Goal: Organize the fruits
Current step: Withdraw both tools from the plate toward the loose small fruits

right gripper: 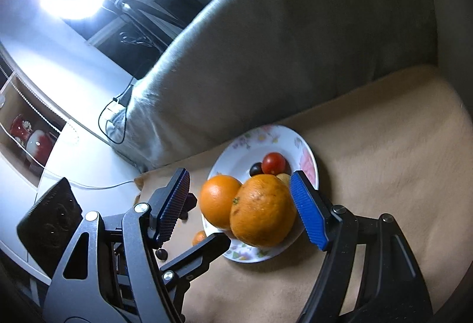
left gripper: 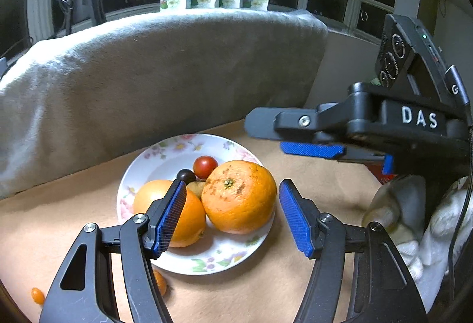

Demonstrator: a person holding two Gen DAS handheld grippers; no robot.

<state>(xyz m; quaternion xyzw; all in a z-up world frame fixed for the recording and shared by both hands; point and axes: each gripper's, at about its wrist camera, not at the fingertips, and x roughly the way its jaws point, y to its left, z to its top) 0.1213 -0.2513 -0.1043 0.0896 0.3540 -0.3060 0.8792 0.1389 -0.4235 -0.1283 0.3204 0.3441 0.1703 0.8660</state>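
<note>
A floral plate (left gripper: 224, 258) on a beige cloth holds a large speckled orange (left gripper: 239, 196), a smoother orange (left gripper: 189, 222), a red cherry tomato (left gripper: 205, 166), a dark one (left gripper: 186, 175) and a small yellowish fruit (left gripper: 196, 187). My left gripper (left gripper: 233, 216) hovers open over the two oranges; its pads touch neither. My right gripper (left gripper: 286, 136) is above the plate's right rim, open and holding nothing. In the right wrist view, my right gripper (right gripper: 241, 209) frames the speckled orange (right gripper: 263, 213) and smoother orange (right gripper: 220, 201) on the plate (right gripper: 307, 160); its left pad stands well clear.
Loose on the cloth beside the plate lie a small orange fruit (right gripper: 199, 238), a dark one (right gripper: 161, 254) and another orange one (left gripper: 37, 295). A grey cushioned backrest (left gripper: 147, 71) rises behind. A white-gloved hand (left gripper: 437, 234) is at the right. A white table (right gripper: 88, 169) stands beyond the cloth's edge.
</note>
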